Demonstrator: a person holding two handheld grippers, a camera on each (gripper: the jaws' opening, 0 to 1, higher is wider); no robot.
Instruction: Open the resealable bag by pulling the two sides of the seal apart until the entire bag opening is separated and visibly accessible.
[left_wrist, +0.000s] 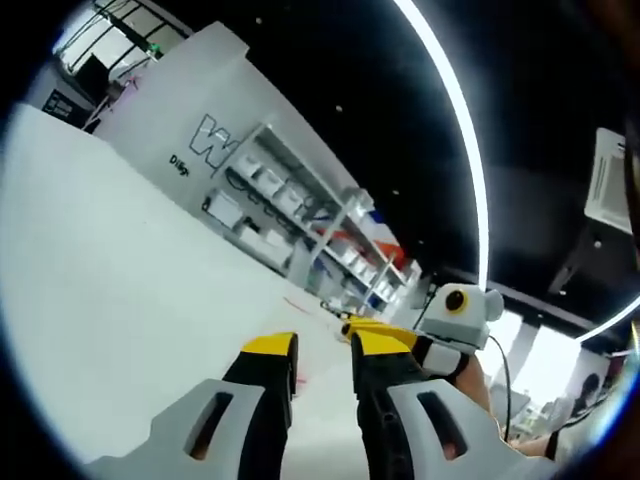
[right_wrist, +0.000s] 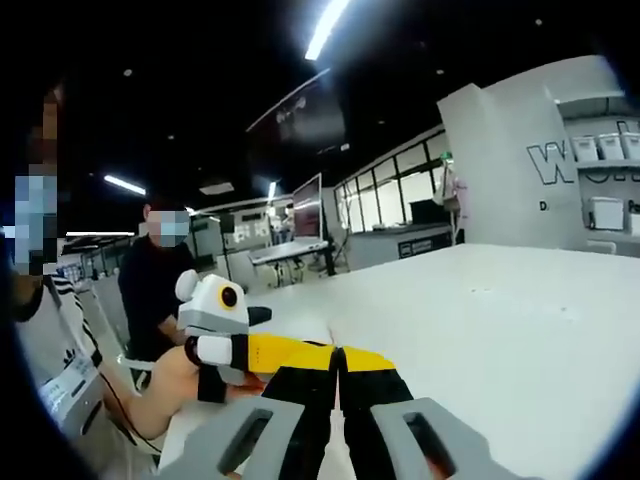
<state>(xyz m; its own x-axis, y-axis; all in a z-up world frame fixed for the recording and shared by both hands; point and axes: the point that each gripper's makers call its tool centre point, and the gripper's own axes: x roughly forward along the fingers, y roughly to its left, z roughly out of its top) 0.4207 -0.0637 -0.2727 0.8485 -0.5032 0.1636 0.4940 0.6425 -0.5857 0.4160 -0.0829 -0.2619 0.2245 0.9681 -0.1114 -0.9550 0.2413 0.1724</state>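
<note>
With both grippers raised over the white tabletop (left_wrist: 120, 300), the bag can't be made out anywhere. Left gripper (left_wrist: 322, 355): fingers apart w/ a moderate gap, nothing visibly held. Right gripper (right_wrist: 337, 375): fingers nearly closed; can't tell if film is pinched. Best approach probably: pinch each seal lip, pull apart evenly.

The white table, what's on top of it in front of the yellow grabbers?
Bare white table stretches ahead of the right gripper to the shelves. The left gripper meets it tip to tip. Anything beneath the jaws, even the bag, is hidden.
</note>
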